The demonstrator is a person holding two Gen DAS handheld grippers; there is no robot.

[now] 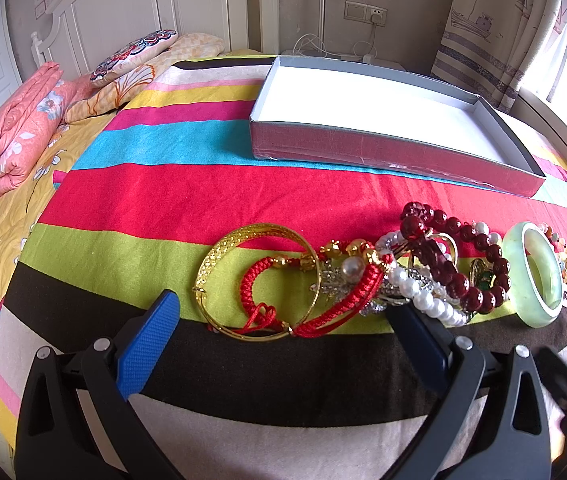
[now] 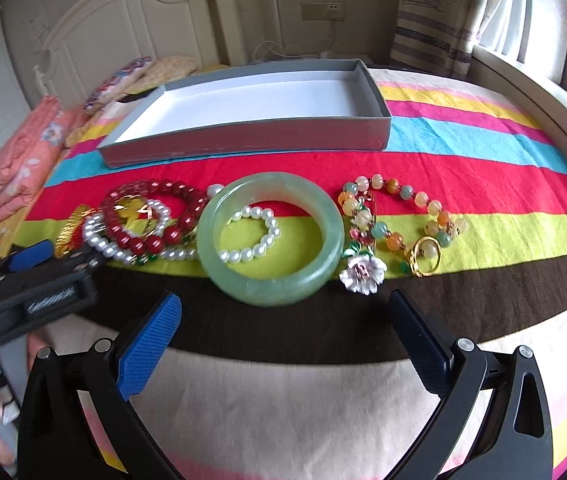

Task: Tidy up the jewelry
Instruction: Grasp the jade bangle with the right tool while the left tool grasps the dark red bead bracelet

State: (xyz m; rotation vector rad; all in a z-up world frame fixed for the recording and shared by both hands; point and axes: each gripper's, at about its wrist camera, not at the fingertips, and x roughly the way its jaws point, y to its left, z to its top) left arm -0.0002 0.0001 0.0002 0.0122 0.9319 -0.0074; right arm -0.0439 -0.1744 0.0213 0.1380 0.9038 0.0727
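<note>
A row of jewelry lies on the striped blanket. In the left wrist view: a gold bangle (image 1: 219, 258), a red cord bracelet (image 1: 251, 280), a pearl bracelet (image 1: 423, 296), a dark red bead bracelet (image 1: 463, 280) and a green jade bangle (image 1: 539, 280). My left gripper (image 1: 283, 312) is open and empty just short of the gold bangle. In the right wrist view the jade bangle (image 2: 219, 276) lies ahead, with a pearl bracelet (image 2: 263, 240) inside it, a pastel bead bracelet (image 2: 403, 192), a flower brooch (image 2: 363, 272) and a gold ring (image 2: 423, 260). My right gripper (image 2: 283, 312) is open and empty.
An open grey box with a white inside (image 1: 323, 136) (image 2: 243, 140) sits on the blanket behind the jewelry. Folded pink quilt (image 1: 7, 136) and pillows (image 1: 131, 56) lie at the far left by the headboard. The left gripper's body (image 2: 31, 296) shows at the right view's left.
</note>
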